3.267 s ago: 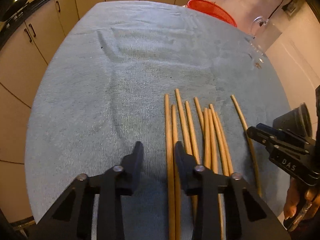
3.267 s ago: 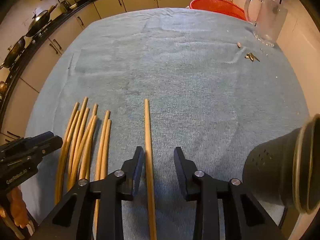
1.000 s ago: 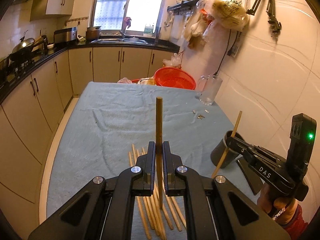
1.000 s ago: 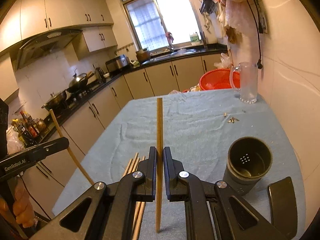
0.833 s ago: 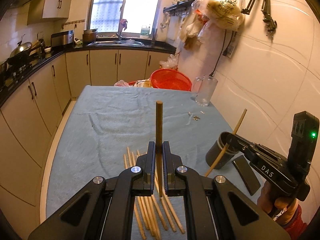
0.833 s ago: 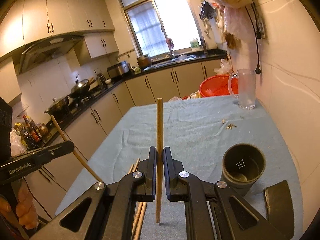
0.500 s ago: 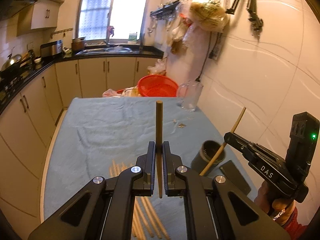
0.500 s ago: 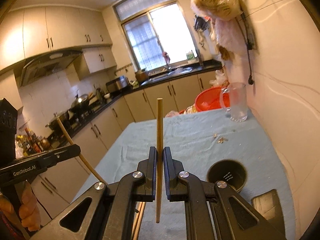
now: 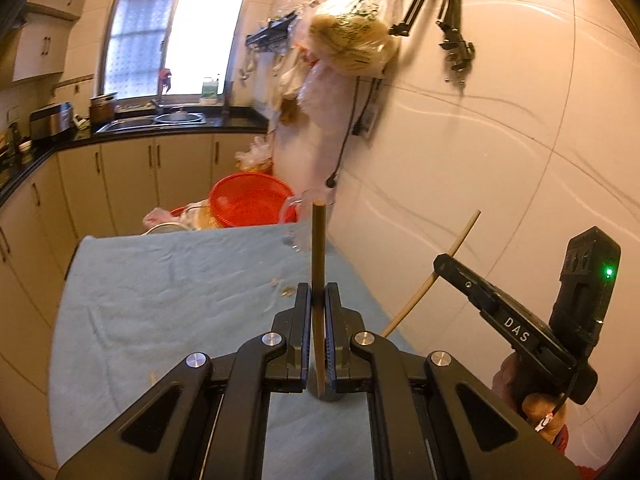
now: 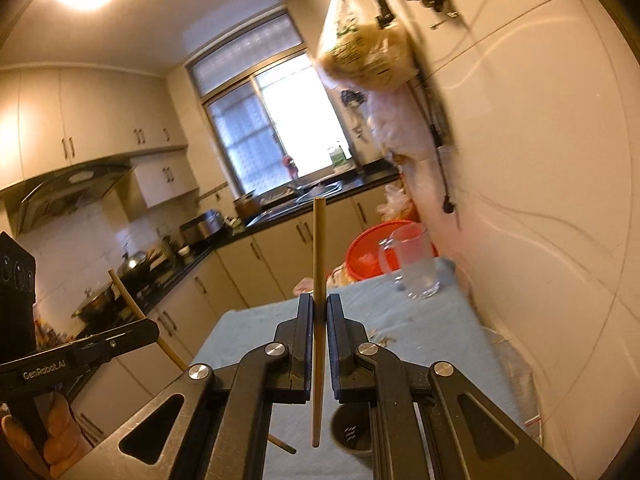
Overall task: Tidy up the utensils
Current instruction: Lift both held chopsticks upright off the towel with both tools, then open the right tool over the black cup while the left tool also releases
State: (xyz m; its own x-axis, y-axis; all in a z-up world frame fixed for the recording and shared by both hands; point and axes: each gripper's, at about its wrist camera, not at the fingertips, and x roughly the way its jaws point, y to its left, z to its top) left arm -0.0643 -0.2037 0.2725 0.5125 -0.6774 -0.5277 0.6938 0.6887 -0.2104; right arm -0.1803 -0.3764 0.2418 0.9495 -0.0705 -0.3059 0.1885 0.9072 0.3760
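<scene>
Left claw [image 9: 318,304] clamping upright chopstick [image 9: 318,248], right claw [image 10: 319,312] likewise

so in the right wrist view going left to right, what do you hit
left gripper with its chopstick → right gripper and its upright chopstick → red basket → glass mug → tiled wall
</scene>
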